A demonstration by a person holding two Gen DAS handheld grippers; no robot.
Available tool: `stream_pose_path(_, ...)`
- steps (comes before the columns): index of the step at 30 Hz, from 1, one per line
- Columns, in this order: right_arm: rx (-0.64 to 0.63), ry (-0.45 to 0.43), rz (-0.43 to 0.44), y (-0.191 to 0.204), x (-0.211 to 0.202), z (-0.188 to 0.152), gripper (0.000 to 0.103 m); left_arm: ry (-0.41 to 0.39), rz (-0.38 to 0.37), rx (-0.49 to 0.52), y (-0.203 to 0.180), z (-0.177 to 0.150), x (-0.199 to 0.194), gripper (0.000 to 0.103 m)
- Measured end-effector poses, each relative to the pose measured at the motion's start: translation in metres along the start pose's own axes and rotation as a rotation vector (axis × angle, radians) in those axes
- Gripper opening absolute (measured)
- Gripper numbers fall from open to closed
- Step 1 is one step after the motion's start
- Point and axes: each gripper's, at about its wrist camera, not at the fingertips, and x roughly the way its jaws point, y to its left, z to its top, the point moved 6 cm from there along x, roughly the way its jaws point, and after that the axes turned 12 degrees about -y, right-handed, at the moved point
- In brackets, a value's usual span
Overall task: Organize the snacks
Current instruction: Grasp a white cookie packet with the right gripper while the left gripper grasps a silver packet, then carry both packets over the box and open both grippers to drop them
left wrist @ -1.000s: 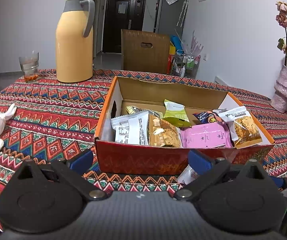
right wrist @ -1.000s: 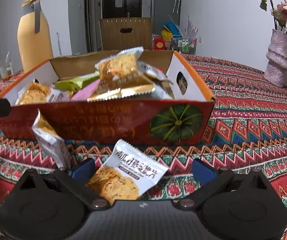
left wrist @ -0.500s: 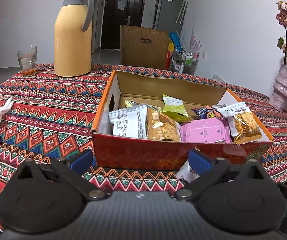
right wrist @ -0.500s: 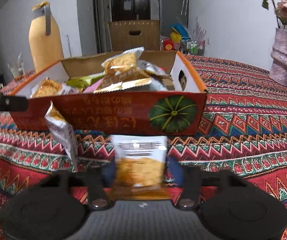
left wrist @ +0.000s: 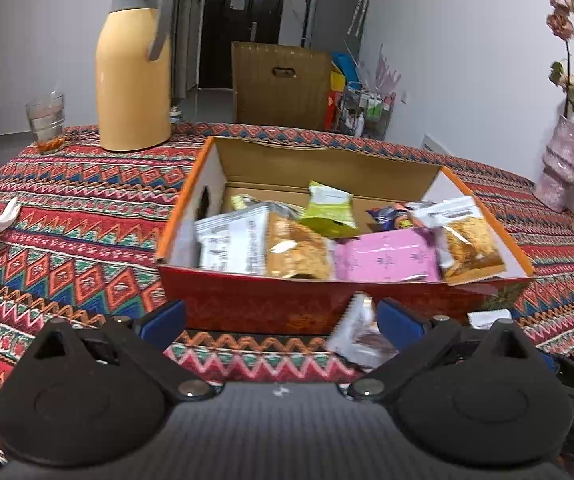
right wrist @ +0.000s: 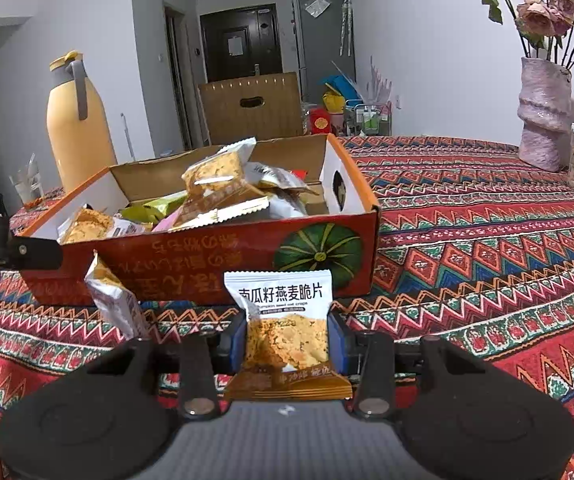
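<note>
The snack box (right wrist: 191, 256) sits open on the patterned surface (right wrist: 487, 248), its top clear so packets can be dropped in from above; it already holds a loose heap of them, so much of the sorting looks done. 2 packets are outside it, both just in front of its red front wall. One is the oat crisp packet (right wrist: 283, 320), held upright and face-on in the right claw (right wrist: 287, 338), a pose that judges well for lifting it over the wall and into the box. The right claw is narrowed about the packet's width, its blue pads (right wrist: 337, 340) pressing on either edge of the wrapper, so it is clenched on that packet. The other, a silver packet (right wrist: 113, 300), stands on edge close by the box front, likely the next one to collect. It shows just beside the right pad of the left claw (left wrist: 281, 320), which is spread wide with nothing gripped; whether that pad touches the silver packet cannot be told
</note>
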Motion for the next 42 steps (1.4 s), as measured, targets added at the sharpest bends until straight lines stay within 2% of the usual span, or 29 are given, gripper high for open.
stream_pose_path(3, 0.004, -0.011, -0.008, -0.002, -0.003, 0.002, 0.04, 0.012, -0.006, 0.019, -0.018, 0.002, 0.001, 0.103)
stream_pose_path(8, 0.014, -0.021, -0.03, -0.008, -0.004, 0.002, 0.04, 0.065, 0.025, 0.065, -0.045, -0.002, 0.013, 0.103)
stream_pose_path(17, 0.03, -0.019, -0.055, -0.016, -0.005, 0.001, 0.041, 0.126, 0.081, 0.09, -0.061, -0.021, 0.033, 0.102)
stream_pose_path(19, 0.027, -0.025, -0.048, -0.016, -0.006, 0.001, 0.041, 0.137, 0.09, 0.088, -0.061, -0.025, 0.038, 0.097)
stream_pose_path(21, 0.025, -0.028, -0.045, -0.015, -0.007, 0.001, 0.041, 0.152, 0.092, 0.083, -0.061, -0.028, 0.041, 0.084)
stream_pose_path(25, 0.026, -0.029, -0.041, -0.014, -0.007, 0.001, 0.041, 0.183, 0.091, 0.075, -0.06, -0.036, 0.045, 0.068)
stream_pose_path(27, 0.024, -0.03, -0.04, -0.014, -0.007, 0.001, 0.041, 0.198, 0.089, 0.068, -0.057, -0.04, 0.047, 0.048)
stream_pose_path(35, 0.022, -0.029, -0.037, -0.012, -0.007, 0.001, 0.041, 0.2, 0.067, 0.041, -0.048, -0.044, 0.041, 0.041)
stream_pose_path(37, 0.021, -0.03, -0.036, -0.012, -0.006, 0.001, 0.041, 0.197, 0.063, 0.041, -0.046, -0.044, 0.038, 0.031)
stream_pose_path(38, 0.02, -0.03, -0.036, -0.011, -0.006, 0.001, 0.041, 0.201, 0.055, 0.039, -0.045, -0.045, 0.037, 0.017)
stream_pose_path(42, 0.017, -0.034, -0.034, -0.01, -0.006, 0.001, 0.041, 0.201, 0.051, 0.047, -0.04, -0.048, 0.031, 0.017)
